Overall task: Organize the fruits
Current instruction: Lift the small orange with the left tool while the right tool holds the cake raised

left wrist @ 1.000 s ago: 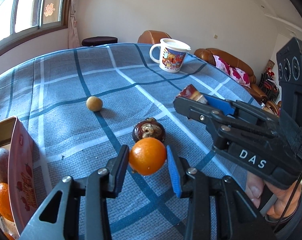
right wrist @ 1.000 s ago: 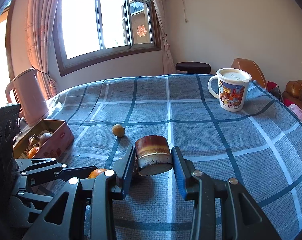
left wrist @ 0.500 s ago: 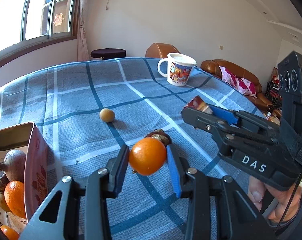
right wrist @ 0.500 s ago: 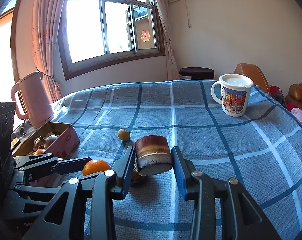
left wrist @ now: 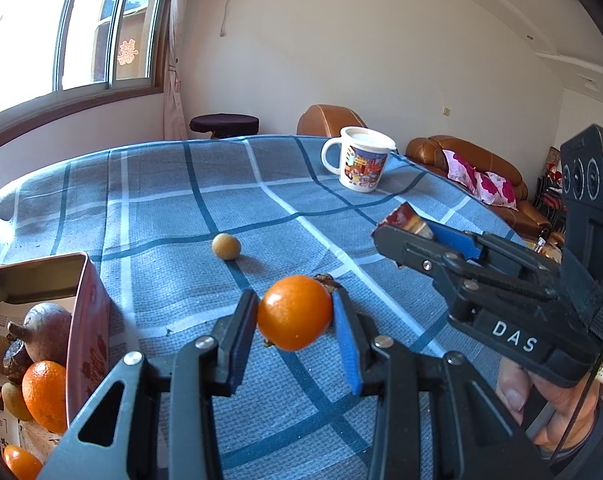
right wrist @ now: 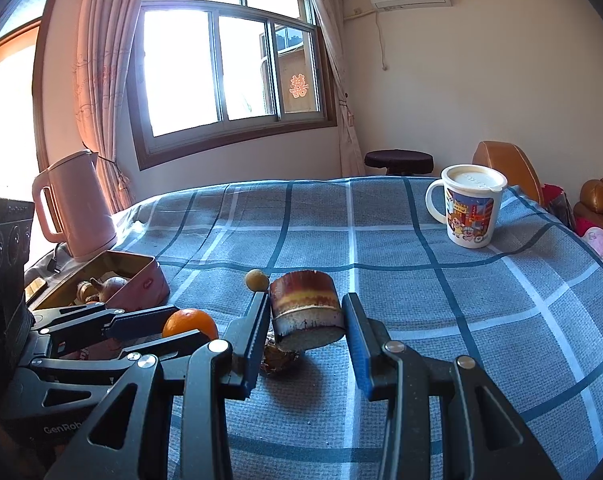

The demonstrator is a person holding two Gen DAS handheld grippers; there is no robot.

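Note:
My left gripper [left wrist: 295, 322] is shut on an orange [left wrist: 294, 312] and holds it above the blue checked tablecloth [left wrist: 173, 208]. My right gripper [right wrist: 306, 316] is shut on a short brown stalk piece [right wrist: 306, 308], also lifted; it shows in the left wrist view [left wrist: 407, 220]. A dark brown fruit [right wrist: 279, 356] lies on the cloth under both, mostly hidden. A small tan round fruit [left wrist: 226, 246] lies further off. A pink tin box [left wrist: 83, 320] at the left holds oranges and other fruit.
A white printed mug [left wrist: 361, 160] with a lid stands at the far right of the table. A pink kettle [right wrist: 75, 204] stands behind the tin box. A stool [right wrist: 399, 160] and brown sofas [left wrist: 477, 172] lie beyond the table's edge.
Both grippers have risen with their loads. The dark brown fruit has dropped almost out of sight behind the orange. The tin box has come further into view at the left.

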